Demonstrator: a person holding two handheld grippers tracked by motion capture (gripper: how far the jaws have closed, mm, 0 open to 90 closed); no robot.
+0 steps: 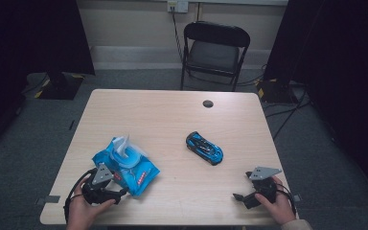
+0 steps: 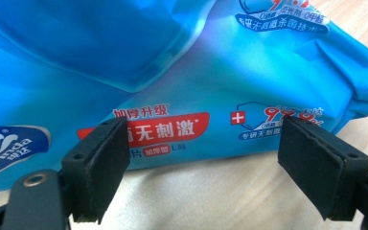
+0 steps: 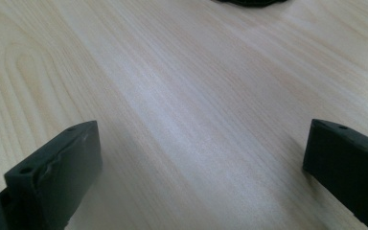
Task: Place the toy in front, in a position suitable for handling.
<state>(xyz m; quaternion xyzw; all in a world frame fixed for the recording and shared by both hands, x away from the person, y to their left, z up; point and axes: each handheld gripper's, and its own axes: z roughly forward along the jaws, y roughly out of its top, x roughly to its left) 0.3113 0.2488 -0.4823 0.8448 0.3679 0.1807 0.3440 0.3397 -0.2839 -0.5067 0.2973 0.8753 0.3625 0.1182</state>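
From above, the wet-wipes pack [image 1: 125,165] lies flap-up; the left gripper [image 2: 203,153] view reads its label between wide jaws. The right gripper [image 3: 201,158] gapes over bare table [image 3: 182,96].

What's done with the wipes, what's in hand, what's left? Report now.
Done: the wipes pack's lid is up, a wipe sticking out. In hand: the left gripper faces the pack's near edge, jaws open, nothing gripped. The right gripper rests open. Left: probably gripping the pack.
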